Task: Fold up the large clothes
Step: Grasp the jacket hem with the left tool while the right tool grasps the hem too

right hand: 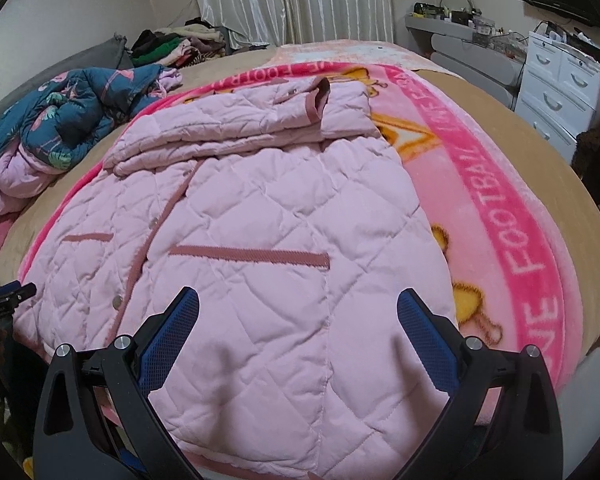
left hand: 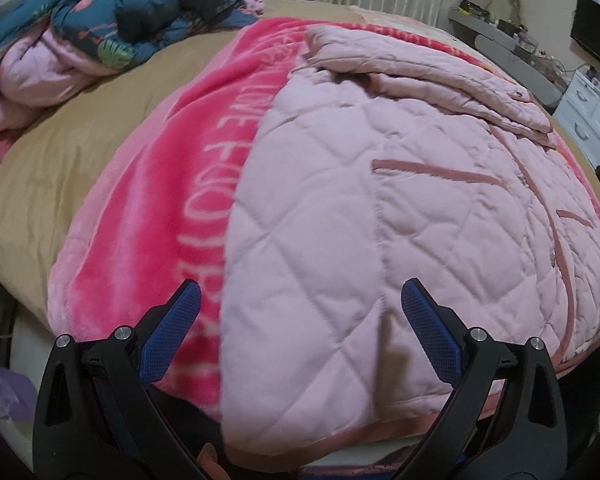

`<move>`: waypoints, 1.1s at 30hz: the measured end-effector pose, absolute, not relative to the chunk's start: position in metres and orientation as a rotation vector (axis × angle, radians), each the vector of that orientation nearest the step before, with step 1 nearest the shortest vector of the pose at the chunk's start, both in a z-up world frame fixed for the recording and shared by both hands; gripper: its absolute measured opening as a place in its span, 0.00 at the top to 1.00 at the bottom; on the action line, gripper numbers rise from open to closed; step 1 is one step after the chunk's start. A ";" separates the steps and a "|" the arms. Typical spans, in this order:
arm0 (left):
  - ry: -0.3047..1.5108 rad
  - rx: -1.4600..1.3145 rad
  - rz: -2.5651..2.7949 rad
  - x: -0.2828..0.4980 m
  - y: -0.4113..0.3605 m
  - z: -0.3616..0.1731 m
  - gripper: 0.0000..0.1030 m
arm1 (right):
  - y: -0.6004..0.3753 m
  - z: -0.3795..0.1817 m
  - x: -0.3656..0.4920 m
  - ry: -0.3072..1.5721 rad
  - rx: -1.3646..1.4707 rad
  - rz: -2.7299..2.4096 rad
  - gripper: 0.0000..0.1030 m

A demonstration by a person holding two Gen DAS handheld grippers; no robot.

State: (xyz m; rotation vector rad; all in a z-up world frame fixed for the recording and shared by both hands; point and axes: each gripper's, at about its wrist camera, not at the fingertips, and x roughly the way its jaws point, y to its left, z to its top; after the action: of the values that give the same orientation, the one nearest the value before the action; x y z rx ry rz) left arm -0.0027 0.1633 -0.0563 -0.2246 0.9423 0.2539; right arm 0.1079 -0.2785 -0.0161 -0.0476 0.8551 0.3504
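Note:
A light pink quilted jacket [left hand: 380, 208] lies flat on a bright pink blanket [left hand: 172, 184] on the bed. Both sleeves are folded across its upper part [right hand: 260, 124]. The jacket also fills the middle of the right wrist view [right hand: 268, 240]. My left gripper [left hand: 300, 292] is open and empty, just above the jacket's lower left hem. My right gripper [right hand: 298, 300] is open and empty, above the jacket's lower right hem. The tip of the left gripper shows at the left edge of the right wrist view [right hand: 8, 296].
A crumpled navy flamingo-print garment [left hand: 132, 12] with pink lining lies at the bed's far left, also in the right wrist view [right hand: 68, 112]. A clothes pile [right hand: 176, 48] sits by the curtains. White drawers [right hand: 560, 84] and a grey shelf [right hand: 460, 40] stand at the right.

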 end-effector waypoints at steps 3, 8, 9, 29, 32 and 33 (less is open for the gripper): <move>0.960 -0.256 0.244 -0.006 0.172 -0.064 0.09 | -0.280 -0.018 0.106 0.862 -0.058 0.354 0.04; 1.010 -0.393 0.173 -0.013 0.185 -0.082 0.09 | -0.293 -0.021 0.101 0.874 -0.058 0.341 0.04; 1.015 -0.404 0.159 -0.015 0.185 -0.084 0.09 | -0.295 -0.022 0.100 0.878 -0.054 0.337 0.04; 0.968 -0.460 0.051 -0.014 0.166 -0.081 0.74 | -0.357 -0.059 0.068 1.058 0.030 0.314 0.04; 0.961 -0.426 0.045 -0.014 0.162 -0.077 0.76 | -0.353 -0.069 0.070 1.112 0.071 0.353 0.04; 0.963 -0.422 0.044 -0.014 0.161 -0.078 0.76 | -0.350 -0.072 0.071 1.127 0.075 0.369 0.04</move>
State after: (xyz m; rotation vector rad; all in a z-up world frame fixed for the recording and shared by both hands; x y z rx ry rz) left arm -0.0141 0.1613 -0.0780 -0.4222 0.9627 0.0441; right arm 0.0706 -0.3504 -0.0724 0.0753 1.1269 0.3692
